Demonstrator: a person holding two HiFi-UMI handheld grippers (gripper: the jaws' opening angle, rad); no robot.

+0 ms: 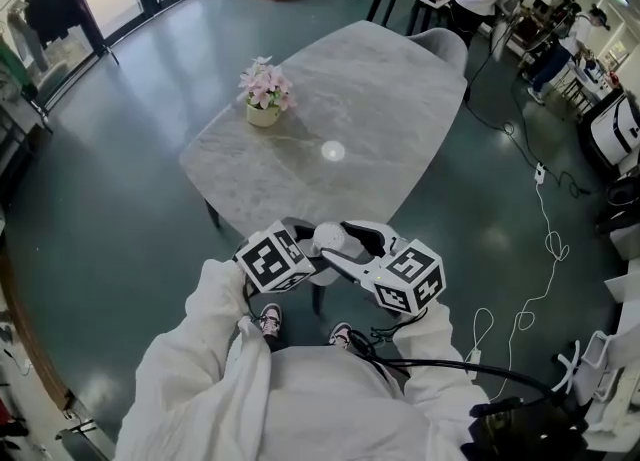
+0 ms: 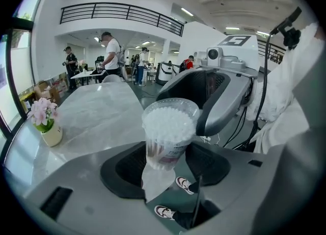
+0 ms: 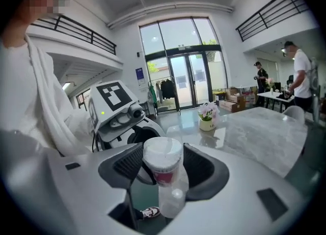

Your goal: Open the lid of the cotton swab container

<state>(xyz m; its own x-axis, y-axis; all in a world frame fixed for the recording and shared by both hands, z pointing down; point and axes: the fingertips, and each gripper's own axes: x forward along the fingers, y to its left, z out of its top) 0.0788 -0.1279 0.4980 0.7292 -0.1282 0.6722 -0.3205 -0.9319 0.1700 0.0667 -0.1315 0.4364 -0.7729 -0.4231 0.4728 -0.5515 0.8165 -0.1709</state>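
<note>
Swabs, white-tipped, pack the clear cylindrical cotton swab container clamped by left claw and right claw.

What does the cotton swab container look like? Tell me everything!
The cotton swab container is a round tub of clear plastic, packed with white swab tips that show at its upper end, with a reddish label round its middle. It is in the air, a little tilted, clamped between the jaws of the left gripper and the right gripper. I cannot tell whether its lid is on.
</note>
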